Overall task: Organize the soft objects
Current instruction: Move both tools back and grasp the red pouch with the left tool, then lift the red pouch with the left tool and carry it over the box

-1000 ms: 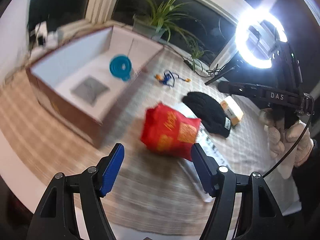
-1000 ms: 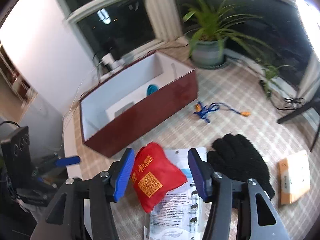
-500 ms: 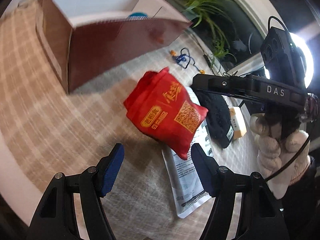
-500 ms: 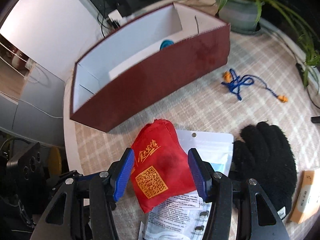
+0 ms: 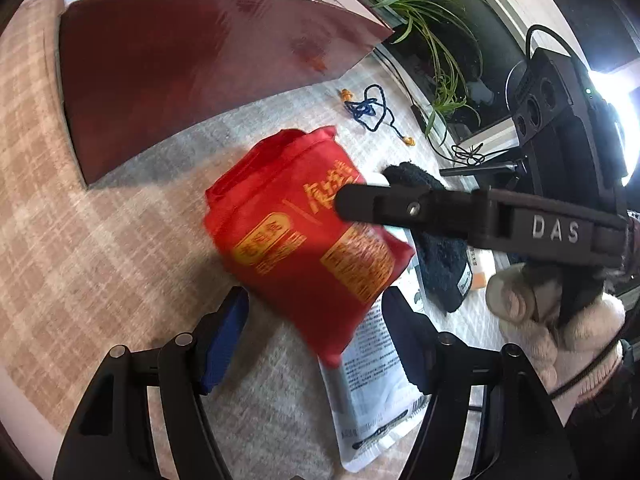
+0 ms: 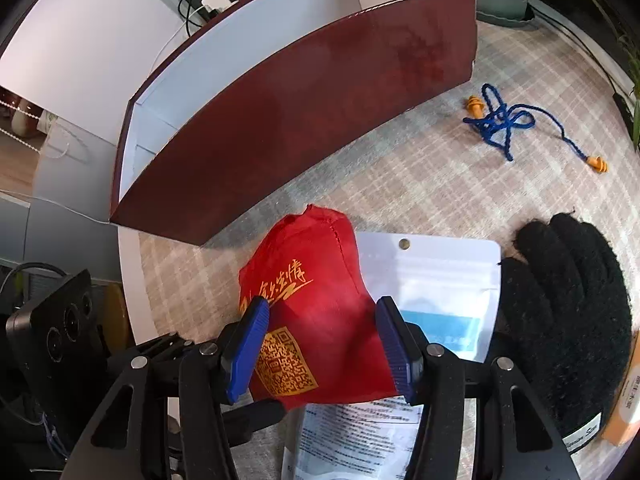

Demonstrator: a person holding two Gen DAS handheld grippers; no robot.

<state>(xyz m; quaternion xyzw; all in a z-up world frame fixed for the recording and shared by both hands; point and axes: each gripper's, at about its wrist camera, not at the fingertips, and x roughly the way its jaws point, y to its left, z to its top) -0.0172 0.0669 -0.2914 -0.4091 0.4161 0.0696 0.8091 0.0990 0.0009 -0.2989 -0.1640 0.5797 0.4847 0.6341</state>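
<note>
Right wrist view: your right gripper [image 6: 320,344] has dropped in; its spread fingers now straddle the red pouch [image 6: 316,320], not yet pinching. Pouch lies on the counter [image 6: 420,184], overlapping the white packet [image 6: 436,280], near the maroon box [image 6: 296,112]. Left gripper [image 5: 316,340] spread too, closer than before. Squeeze next, I'd judge.

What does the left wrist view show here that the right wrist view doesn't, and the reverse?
Only the left wrist view shows the right gripper from outside, the gloved hand holding it, and the ring light. Only the right wrist view shows the box's white interior and the red bag between the open right fingers. Both show the bag, white pouch, black glove, blue corded earplugs and the box's maroon wall.
</note>
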